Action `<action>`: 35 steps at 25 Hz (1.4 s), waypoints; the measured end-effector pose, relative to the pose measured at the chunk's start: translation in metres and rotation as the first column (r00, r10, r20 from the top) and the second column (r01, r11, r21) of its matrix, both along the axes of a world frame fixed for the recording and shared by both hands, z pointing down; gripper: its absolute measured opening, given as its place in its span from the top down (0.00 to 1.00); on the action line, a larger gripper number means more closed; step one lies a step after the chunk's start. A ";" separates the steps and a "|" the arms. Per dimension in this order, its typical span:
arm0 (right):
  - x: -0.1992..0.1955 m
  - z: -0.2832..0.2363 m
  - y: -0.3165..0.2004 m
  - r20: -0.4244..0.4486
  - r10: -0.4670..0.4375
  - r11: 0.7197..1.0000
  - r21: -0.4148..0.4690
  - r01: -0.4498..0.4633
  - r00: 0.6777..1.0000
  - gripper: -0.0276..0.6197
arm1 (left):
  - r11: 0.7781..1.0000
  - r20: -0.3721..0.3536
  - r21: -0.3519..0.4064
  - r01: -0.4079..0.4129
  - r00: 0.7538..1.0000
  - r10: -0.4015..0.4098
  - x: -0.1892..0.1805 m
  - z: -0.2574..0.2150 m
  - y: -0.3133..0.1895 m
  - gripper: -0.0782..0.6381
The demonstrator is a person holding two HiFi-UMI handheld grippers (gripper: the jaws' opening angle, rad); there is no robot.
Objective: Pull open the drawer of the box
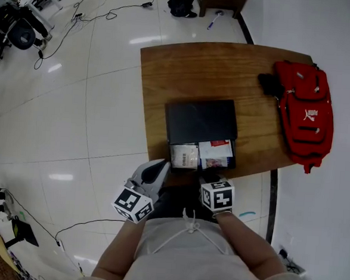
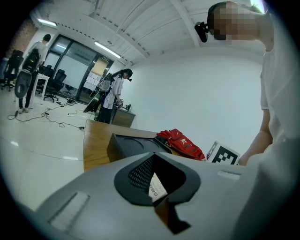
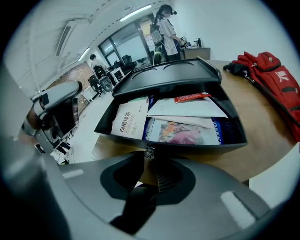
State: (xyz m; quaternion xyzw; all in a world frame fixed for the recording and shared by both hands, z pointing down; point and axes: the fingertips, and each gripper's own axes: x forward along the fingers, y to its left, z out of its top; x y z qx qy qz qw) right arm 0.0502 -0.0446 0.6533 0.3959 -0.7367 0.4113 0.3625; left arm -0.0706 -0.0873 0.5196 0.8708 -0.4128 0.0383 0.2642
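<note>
A black box (image 1: 200, 120) lies on the wooden table (image 1: 168, 64). Its drawer (image 1: 201, 154) stands pulled out toward me, showing several packets and papers. In the right gripper view the drawer's front wall (image 3: 187, 145) carries a small metal knob (image 3: 149, 151), and my right gripper (image 3: 149, 157) is shut on it. From the head view this gripper (image 1: 211, 176) sits at the drawer's front edge. My left gripper (image 1: 160, 166) hovers beside the drawer's left front corner. In its own view the left gripper (image 2: 157, 180) stands open with nothing between its jaws, the box (image 2: 131, 143) beyond it.
A red backpack (image 1: 305, 112) lies on the right side of the table, close to the box. The table's near edge runs just under the drawer. White tiled floor with cables surrounds the table; people and office chairs stand far off.
</note>
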 end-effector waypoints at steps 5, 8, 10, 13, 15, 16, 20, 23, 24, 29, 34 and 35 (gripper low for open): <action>0.002 0.001 0.010 0.000 -0.017 1.000 -0.005 0.017 1.000 0.84 | 1.000 -0.002 -0.001 0.006 1.000 -0.006 0.005 0.003 0.006 0.88; 0.003 0.003 0.015 0.002 -0.029 1.000 -0.009 0.029 1.000 0.84 | 1.000 0.000 -0.005 0.012 1.000 -0.012 0.007 0.006 0.011 0.88; 0.004 0.002 0.018 0.002 -0.033 0.999 -0.006 0.033 0.999 0.84 | 1.000 0.001 -0.012 0.019 1.000 -0.019 0.006 0.007 0.015 0.88; 0.007 0.000 0.017 0.001 -0.036 0.999 0.001 0.036 0.999 0.84 | 1.000 0.001 -0.015 0.024 1.000 -0.024 0.007 0.007 0.017 0.88; 0.007 0.001 0.015 0.002 -0.035 0.999 0.005 0.035 0.999 0.84 | 1.000 0.003 -0.012 0.024 1.000 -0.024 0.007 0.007 0.018 0.88; 0.007 0.001 0.015 0.003 -0.031 0.999 0.005 0.031 1.000 0.84 | 1.000 0.005 -0.011 0.024 1.000 -0.024 0.007 0.007 0.019 0.88; 0.008 0.002 0.017 0.013 -0.008 0.999 -0.036 0.008 1.000 0.83 | 1.000 0.009 -0.010 0.026 1.000 -0.026 0.007 0.007 0.021 0.88; 0.010 -0.007 0.018 0.034 -0.007 0.999 -0.044 0.009 0.999 0.71 | 1.000 0.012 -0.001 0.025 1.000 -0.025 0.007 0.003 0.021 0.88; 0.011 -0.013 0.018 0.042 -0.011 0.999 -0.039 0.012 0.999 0.71 | 1.000 0.013 0.005 0.026 1.000 -0.026 0.006 0.001 0.020 0.88; 0.027 -0.065 0.006 0.097 0.000 0.999 0.046 -0.004 0.995 0.82 | 0.998 0.004 0.061 0.030 1.000 -0.030 0.007 -0.023 0.012 0.88; 0.032 -0.135 -0.043 0.133 0.035 0.952 0.298 -0.074 0.991 0.95 | 0.986 -0.008 0.163 0.040 0.999 -0.039 0.003 -0.064 -0.002 0.88; 0.030 -0.147 -0.051 0.141 0.031 0.934 0.348 -0.079 0.989 0.95 | 0.982 -0.008 0.182 0.041 0.999 -0.041 0.002 -0.072 -0.004 0.88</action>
